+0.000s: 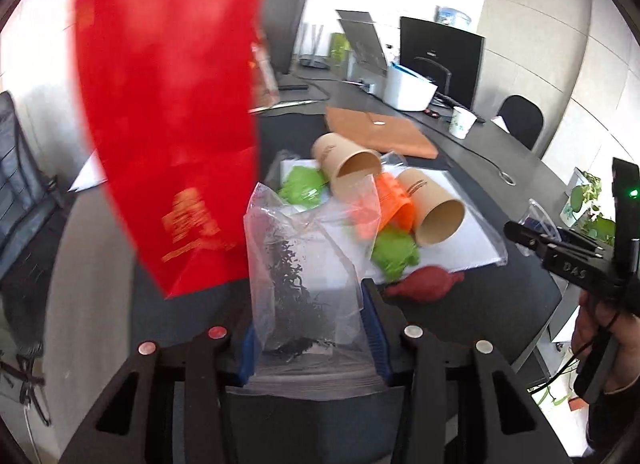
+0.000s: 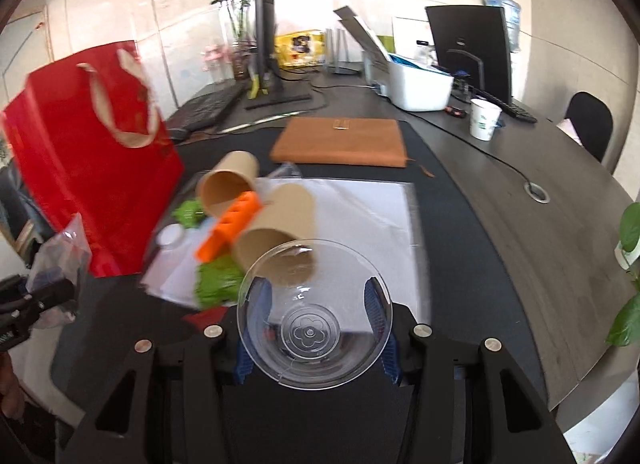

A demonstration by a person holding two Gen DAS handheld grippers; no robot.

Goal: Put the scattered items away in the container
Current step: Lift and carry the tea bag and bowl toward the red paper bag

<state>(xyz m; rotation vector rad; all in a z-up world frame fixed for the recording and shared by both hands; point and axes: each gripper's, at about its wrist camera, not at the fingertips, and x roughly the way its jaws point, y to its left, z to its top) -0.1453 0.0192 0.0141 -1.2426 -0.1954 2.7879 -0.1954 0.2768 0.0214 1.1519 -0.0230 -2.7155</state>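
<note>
My left gripper (image 1: 314, 340) is clamped on a clear plastic bag (image 1: 304, 276) of dark leaves, limp and slippery, best pinched by its top; my right gripper (image 2: 316, 328) pinches a clear plastic bowl (image 2: 314, 314) between narrowed jaws, light, rigid, crackable; the red paper bag (image 2: 92, 168) stands left of them.

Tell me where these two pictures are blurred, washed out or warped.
Left wrist view: the red bag is smeared by motion, and the wall behind it is blown out white. Right wrist view: the toys beside the clear bowl are blurred; window glare whitens the top centre. Both views bend at the edges.
</note>
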